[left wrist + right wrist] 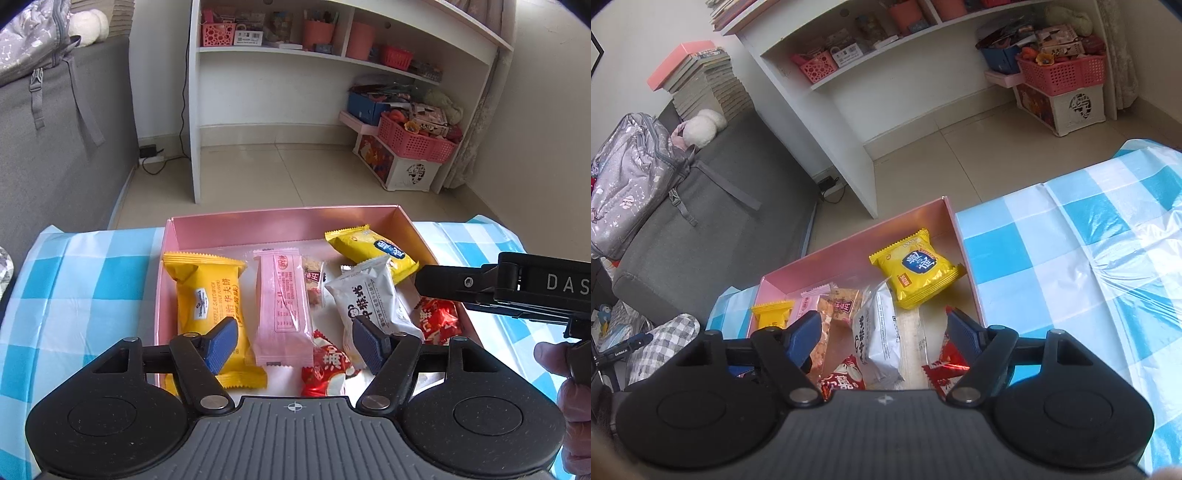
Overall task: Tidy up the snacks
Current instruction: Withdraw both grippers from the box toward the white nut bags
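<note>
A pink box (pixel 288 221) (pixel 849 251) stands on the blue-checked tablecloth and holds several wrapped snacks. In it lie a yellow sandwich-cake pack (pixel 207 302), a pink bar (pixel 282 310), a white pack (pixel 369 299) (pixel 877 332), a yellow pack (pixel 369 247) (pixel 916 271) at the far side, and red candies (pixel 325 365) (pixel 945 365). My left gripper (pixel 295 341) hovers open over the box's near part, its pads touching nothing. My right gripper (pixel 888 336) is open above the white pack and holds nothing. It also shows at the right edge of the left wrist view, over the box's right wall.
The checked tablecloth (pixel 1071 258) stretches to the right of the box. Beyond the table are a tiled floor, a white shelf unit (pixel 258 74), a pink basket (pixel 413 140) on a storage box, and a grey sofa (pixel 713 206) with a backpack. A hand (pixel 569 376) grips the right tool.
</note>
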The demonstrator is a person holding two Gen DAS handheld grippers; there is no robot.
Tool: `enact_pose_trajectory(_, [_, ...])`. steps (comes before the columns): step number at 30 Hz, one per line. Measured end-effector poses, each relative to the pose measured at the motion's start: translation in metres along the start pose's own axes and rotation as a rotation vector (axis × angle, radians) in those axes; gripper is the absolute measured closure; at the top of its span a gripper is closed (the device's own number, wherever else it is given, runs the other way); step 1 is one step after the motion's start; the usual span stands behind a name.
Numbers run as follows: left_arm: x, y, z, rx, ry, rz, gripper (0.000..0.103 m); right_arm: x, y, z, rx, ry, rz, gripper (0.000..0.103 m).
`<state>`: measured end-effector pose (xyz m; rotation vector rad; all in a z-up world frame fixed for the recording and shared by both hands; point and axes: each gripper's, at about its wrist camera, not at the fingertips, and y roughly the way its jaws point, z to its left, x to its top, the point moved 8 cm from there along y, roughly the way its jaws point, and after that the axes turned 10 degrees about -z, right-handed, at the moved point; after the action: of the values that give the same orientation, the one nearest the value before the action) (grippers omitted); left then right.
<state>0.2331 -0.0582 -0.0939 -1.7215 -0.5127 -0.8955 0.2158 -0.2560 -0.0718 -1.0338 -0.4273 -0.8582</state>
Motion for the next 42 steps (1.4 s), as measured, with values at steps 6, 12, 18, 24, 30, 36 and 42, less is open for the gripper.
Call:
enact_pose_trajectory(6, [-0.013,-0.031,-0.004,0.000,0.008,-0.002,0.023,-0.005,-0.024,0.009,-0.016,-0.043,0.001,0.021])
enact_pose_trajectory(12, [-0.028,-0.063,-0.004,0.020,0.019,0.007,0.015,-0.012,-0.049,0.015,-0.028,-0.074,-0.002,0.012])
enact_pose_trajectory(18, [-0.050,-0.091,-0.004,0.047,0.026,0.033,0.009,-0.026,-0.067,0.018,-0.027,-0.089,-0.004,0.007])
enact_pose_trajectory(24, [-0.070,-0.100,0.001,0.061,0.006,0.007,0.004,-0.048,-0.079,0.018,-0.014,-0.145,-0.014,0.002])
enact_pose_trajectory(30, [-0.087,-0.099,0.002,0.057,0.046,0.017,0.004,-0.057,-0.084,0.013,-0.063,-0.271,-0.019,0.002])
enact_pose_trajectory(36, [-0.101,-0.092,-0.001,0.029,0.046,0.016,0.004,-0.065,-0.085,0.002,-0.080,-0.268,-0.012,0.001])
enact_pose_trajectory(42, [-0.116,-0.079,-0.005,-0.007,0.110,-0.002,0.005,-0.080,-0.080,-0.005,-0.113,-0.319,0.017,0.001])
